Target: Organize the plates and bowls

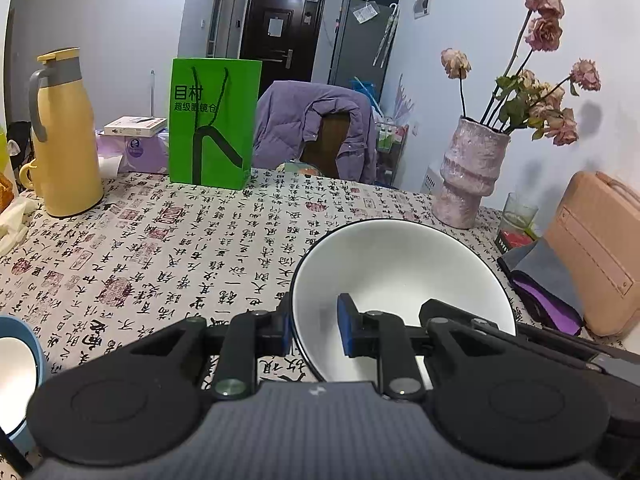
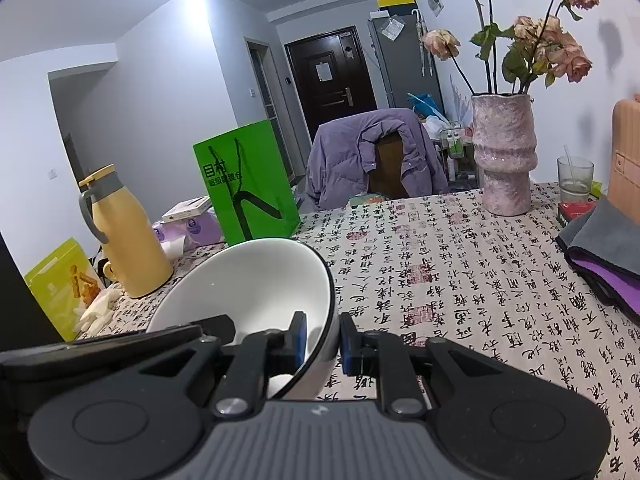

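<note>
Both grippers grip the same white bowl point(image 1: 400, 280) by opposite sides of its rim: the left gripper point(image 1: 316, 328) has one blue pad inside the bowl and one outside on the bowl's left wall, and the right gripper point(image 2: 322, 340) pinches the right wall likewise, jaws narrowed onto the thin rim. Whether the bowl touches the calligraphy-print tablecloth point(image 1: 180, 248) cannot be told; it sits tilted over it. A second bowl, blue outside point(image 1: 24, 368), sits at the left edge of the left wrist view; yellow thermos point(image 1: 66, 136), green paper bag point(image 1: 214, 124) and pink vase point(image 1: 472, 172) stand further back.
</note>
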Demonstrator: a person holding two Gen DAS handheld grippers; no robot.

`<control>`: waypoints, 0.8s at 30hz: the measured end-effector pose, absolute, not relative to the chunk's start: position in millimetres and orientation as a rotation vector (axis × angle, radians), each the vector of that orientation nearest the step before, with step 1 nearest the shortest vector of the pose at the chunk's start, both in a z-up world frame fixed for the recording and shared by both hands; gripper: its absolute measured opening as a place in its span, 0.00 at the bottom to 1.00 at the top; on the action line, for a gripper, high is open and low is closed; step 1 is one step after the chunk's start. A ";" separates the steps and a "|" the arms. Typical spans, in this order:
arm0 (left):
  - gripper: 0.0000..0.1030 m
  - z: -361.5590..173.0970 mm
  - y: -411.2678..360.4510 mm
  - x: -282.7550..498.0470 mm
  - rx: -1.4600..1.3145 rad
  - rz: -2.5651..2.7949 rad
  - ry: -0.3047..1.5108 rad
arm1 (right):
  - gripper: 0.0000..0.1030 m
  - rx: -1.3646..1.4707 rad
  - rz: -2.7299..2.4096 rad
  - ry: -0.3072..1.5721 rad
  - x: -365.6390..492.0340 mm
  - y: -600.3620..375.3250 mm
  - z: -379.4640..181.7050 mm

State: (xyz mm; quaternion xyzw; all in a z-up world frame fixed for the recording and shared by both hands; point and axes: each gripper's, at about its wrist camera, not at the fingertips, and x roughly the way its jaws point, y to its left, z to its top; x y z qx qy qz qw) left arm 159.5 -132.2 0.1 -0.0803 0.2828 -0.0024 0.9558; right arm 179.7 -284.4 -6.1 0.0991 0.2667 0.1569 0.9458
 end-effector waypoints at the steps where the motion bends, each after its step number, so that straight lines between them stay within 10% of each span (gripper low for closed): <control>1: 0.21 0.6 -130.5 158.7 -0.165 -0.004 0.573 | 0.16 0.201 0.320 0.542 178.7 -282.7 -5.4; 24: 0.21 6.3 -80.4 136.8 -0.210 0.038 0.534 | 0.16 0.168 0.367 0.539 164.7 -231.6 3.5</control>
